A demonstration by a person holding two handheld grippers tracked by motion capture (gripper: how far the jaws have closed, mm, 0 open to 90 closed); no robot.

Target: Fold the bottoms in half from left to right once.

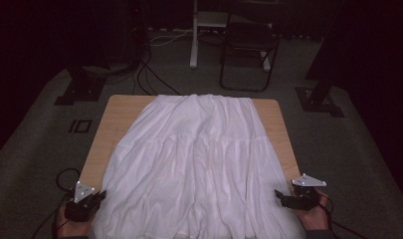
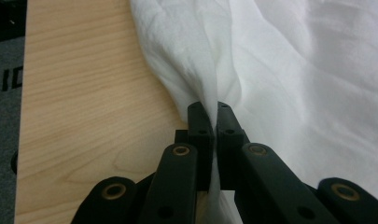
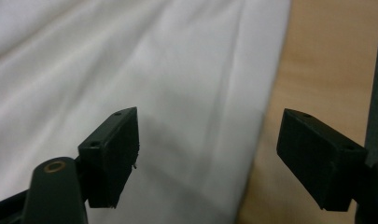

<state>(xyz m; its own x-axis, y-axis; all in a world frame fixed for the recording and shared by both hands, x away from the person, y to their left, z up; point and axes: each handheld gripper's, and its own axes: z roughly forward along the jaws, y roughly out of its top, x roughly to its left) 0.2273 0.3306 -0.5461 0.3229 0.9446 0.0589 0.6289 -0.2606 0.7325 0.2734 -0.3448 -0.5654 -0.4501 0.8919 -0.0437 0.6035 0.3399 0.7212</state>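
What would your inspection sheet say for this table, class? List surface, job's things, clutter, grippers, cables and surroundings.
Surface: light wooden table, mostly covered.
Job's things: white gathered cloth skirt spread flat, hem hanging over the near edge.
Clutter: nothing seen.
Grippers: left gripper shut on the skirt's left edge; right gripper open over the skirt's right edge, jaws clear of the cloth.
Cables: black cables on the floor beyond the table.
Surroundings: grey carpet, black folding chair, dark room.
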